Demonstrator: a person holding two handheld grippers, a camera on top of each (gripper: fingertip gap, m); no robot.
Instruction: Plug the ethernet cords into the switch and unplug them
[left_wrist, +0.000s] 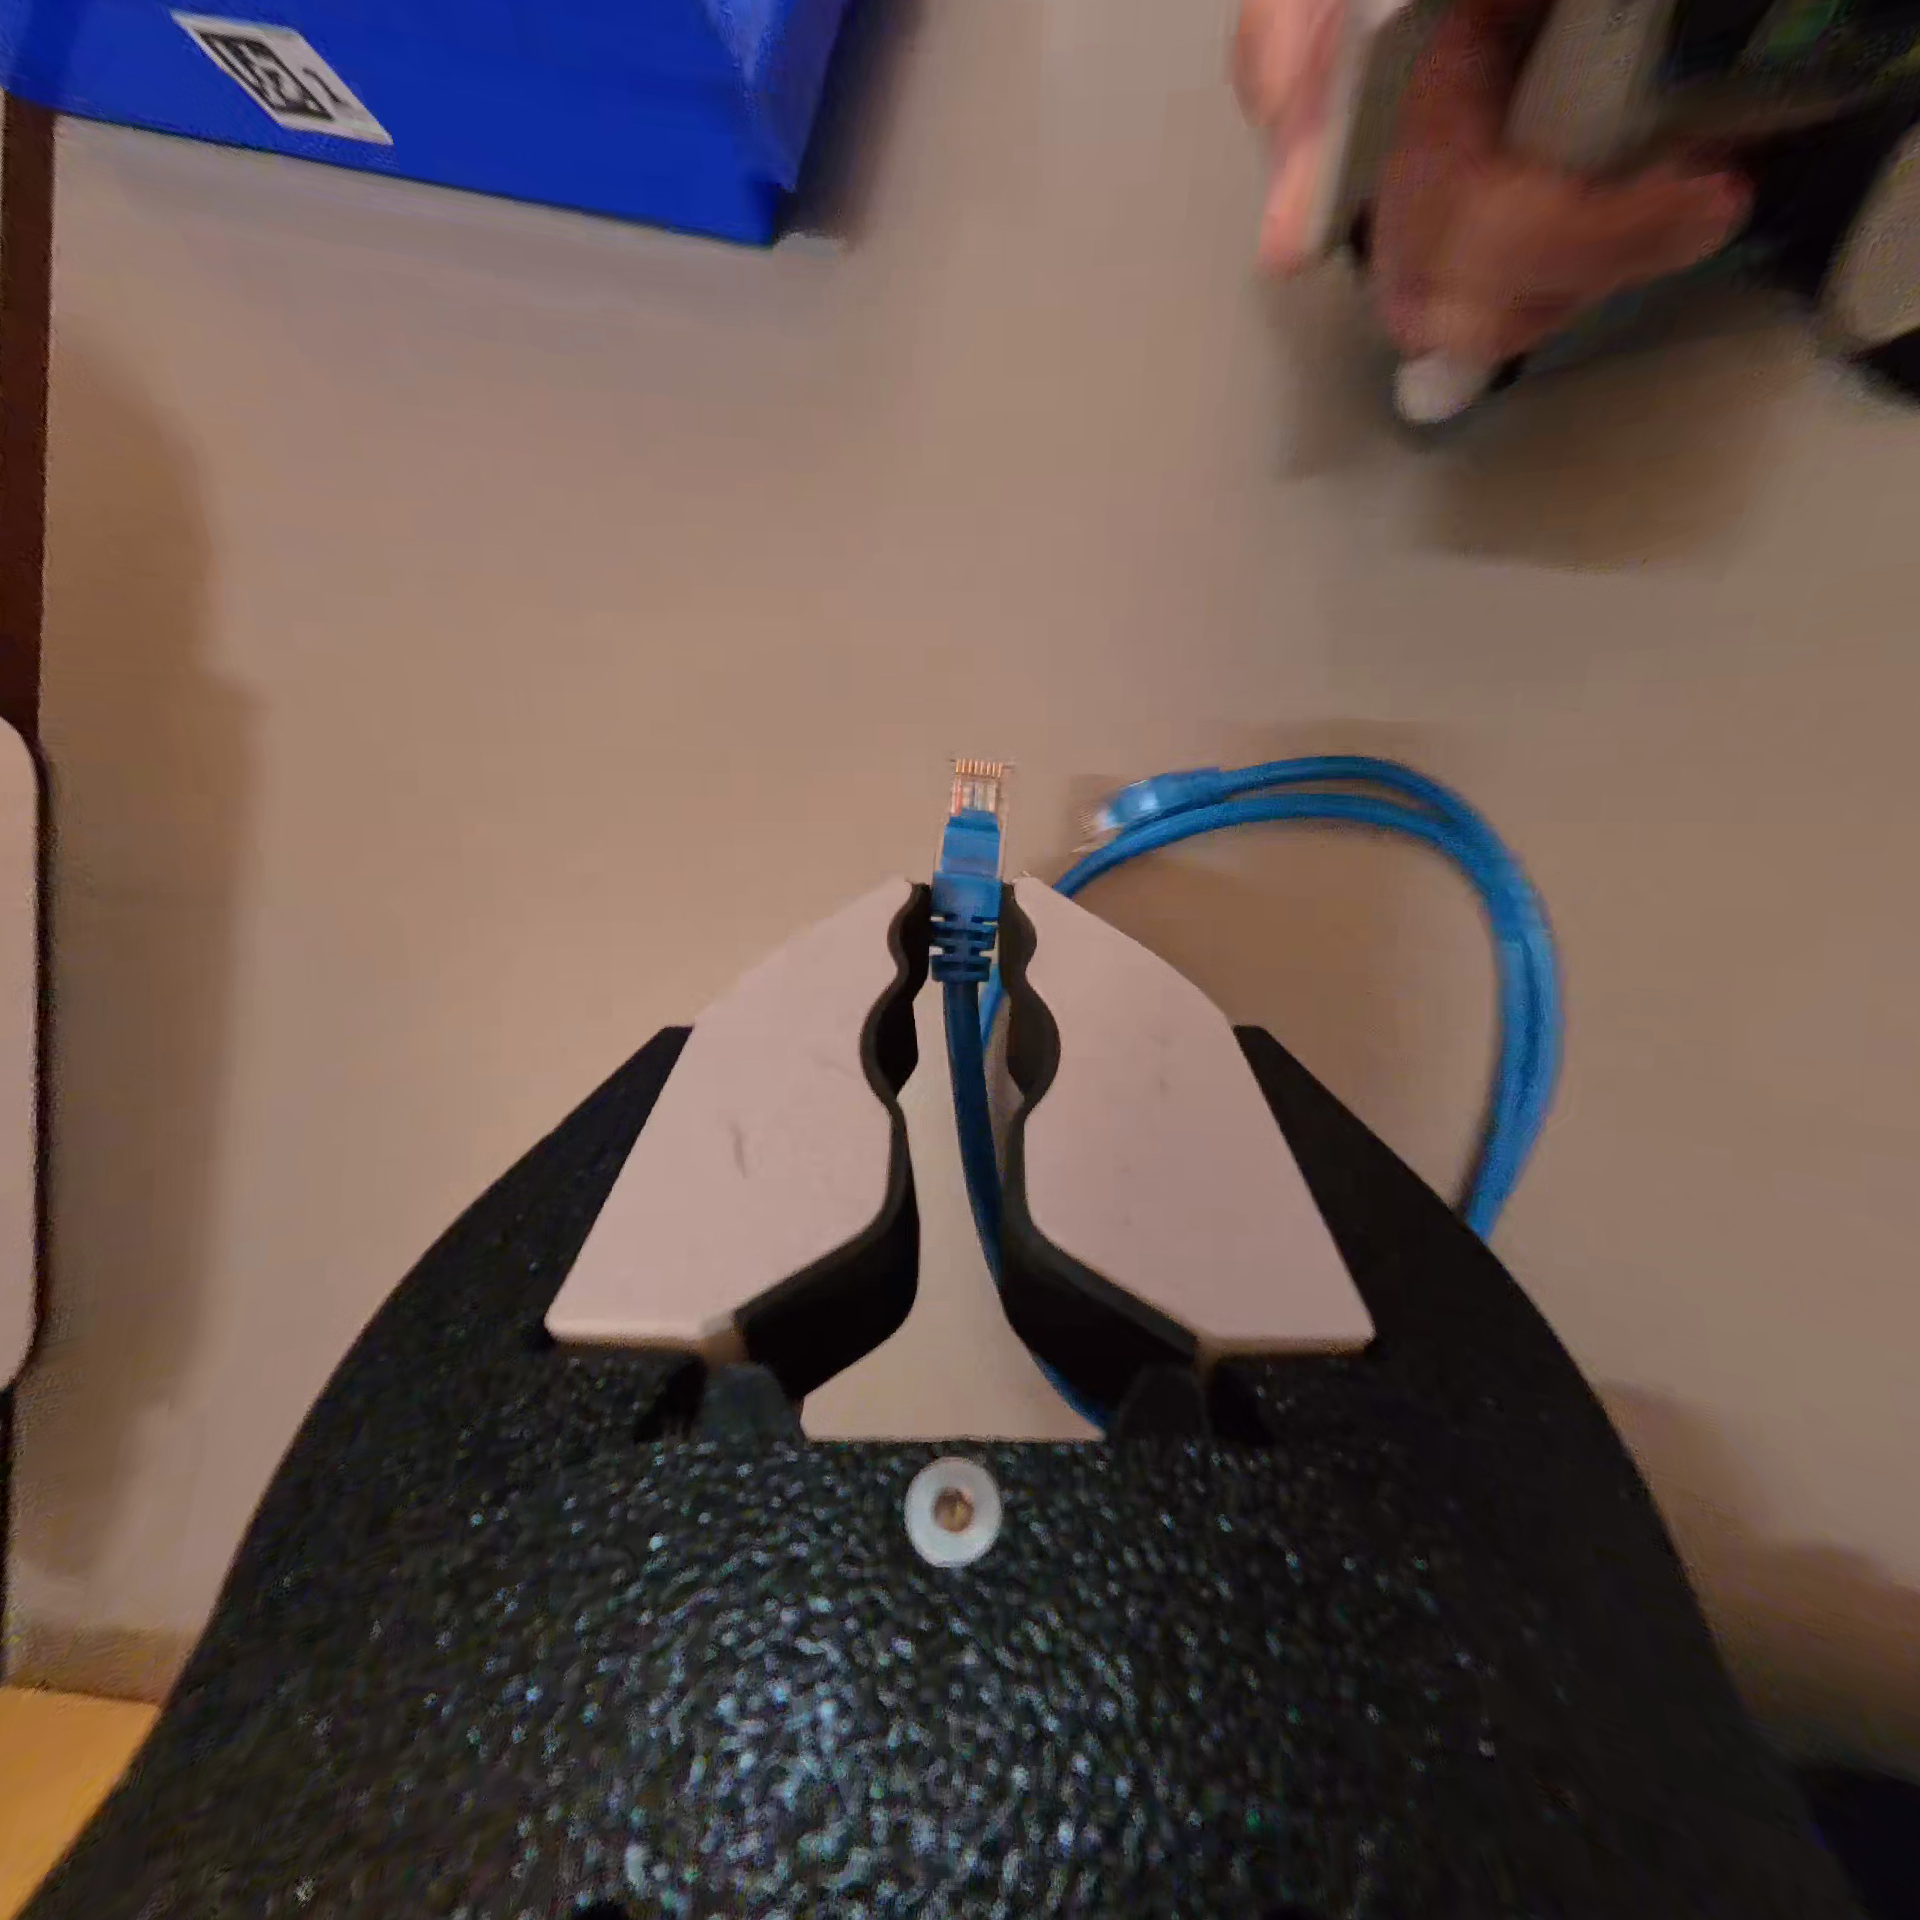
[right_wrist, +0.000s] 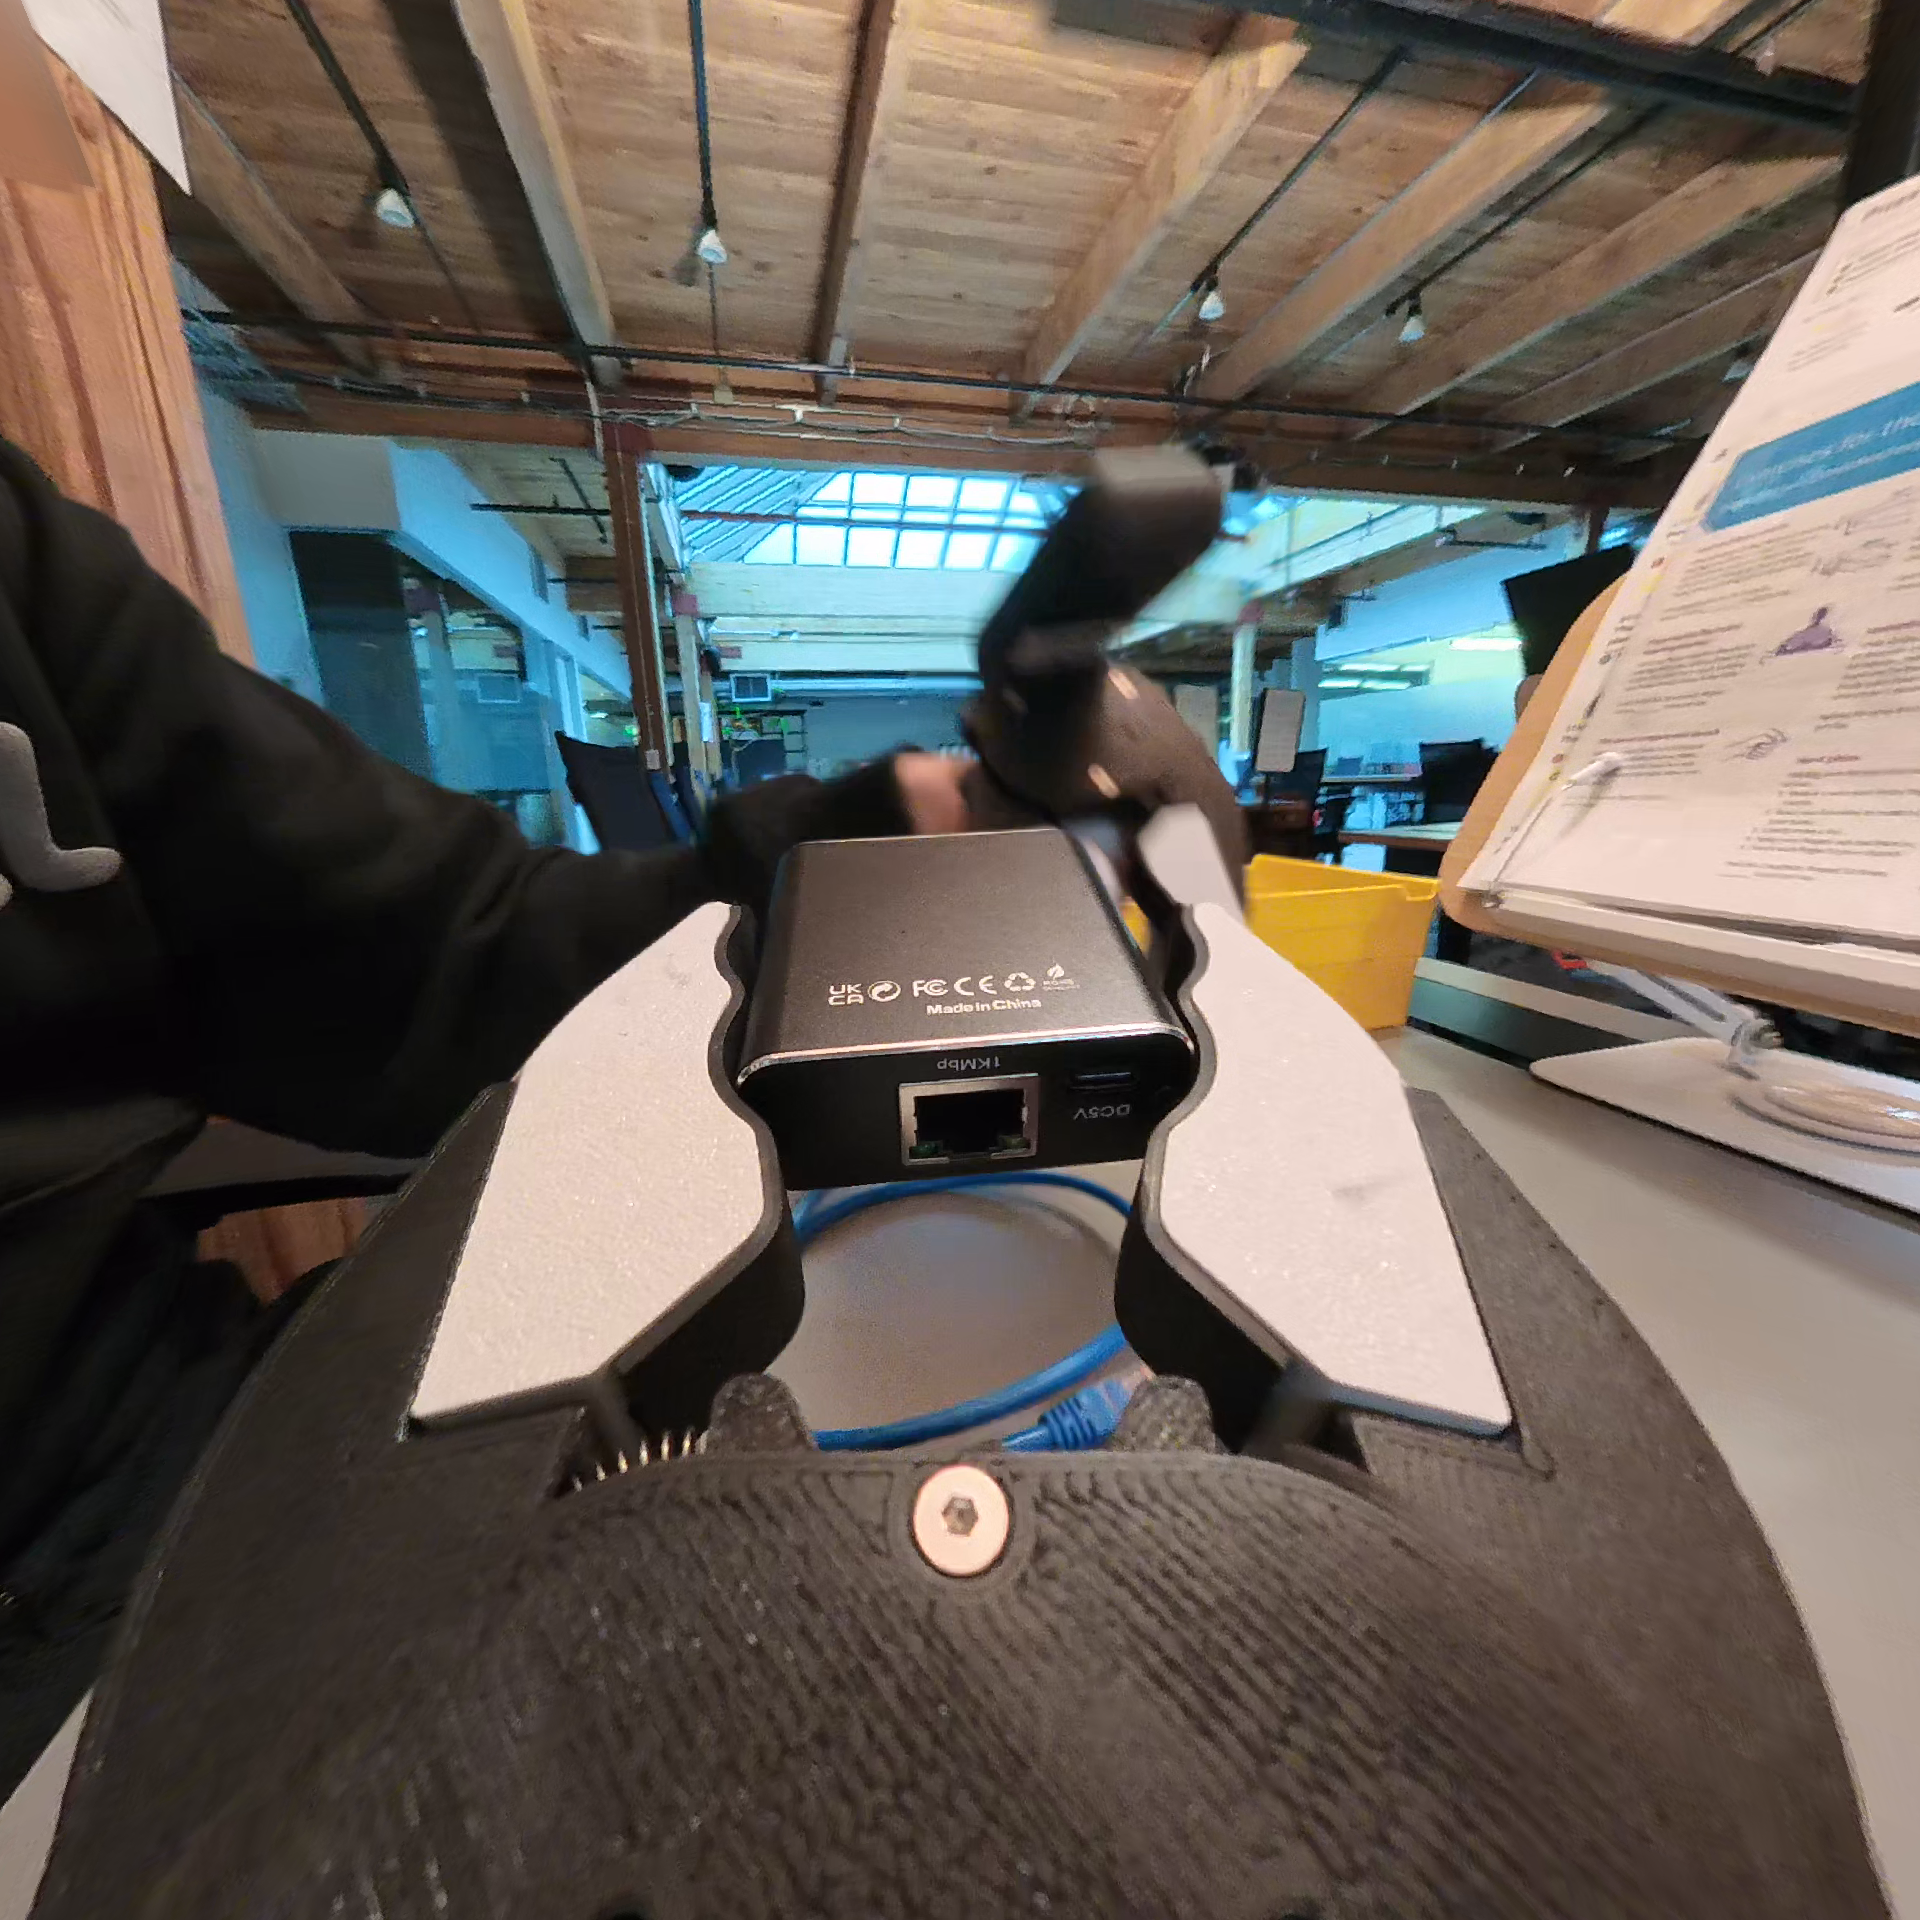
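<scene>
My left gripper (left_wrist: 966, 883) is shut on the blue boot of an ethernet cord's plug (left_wrist: 968, 831), whose clear tip sticks out past the fingertips, above the table. The blue cord (left_wrist: 1507, 966) loops to the right, and its other plug (left_wrist: 1117, 810) lies on the table. My right gripper (right_wrist: 961, 920) is shut on a small black switch (right_wrist: 935, 956) and holds it raised, upside down, with one empty port (right_wrist: 971, 1122) facing the camera. The left gripper (right_wrist: 1101, 665) shows blurred beyond the switch. Blue cord (right_wrist: 966, 1403) lies below it. The right hand (left_wrist: 1507, 208) shows blurred at the top right of the left wrist view.
A blue box (left_wrist: 520, 94) with a black-and-white tag lies at the table's far left. A document stand (right_wrist: 1714, 675) with printed pages is at the right, a yellow bin (right_wrist: 1340, 925) behind. A person's black sleeve (right_wrist: 260, 883) reaches in from the left.
</scene>
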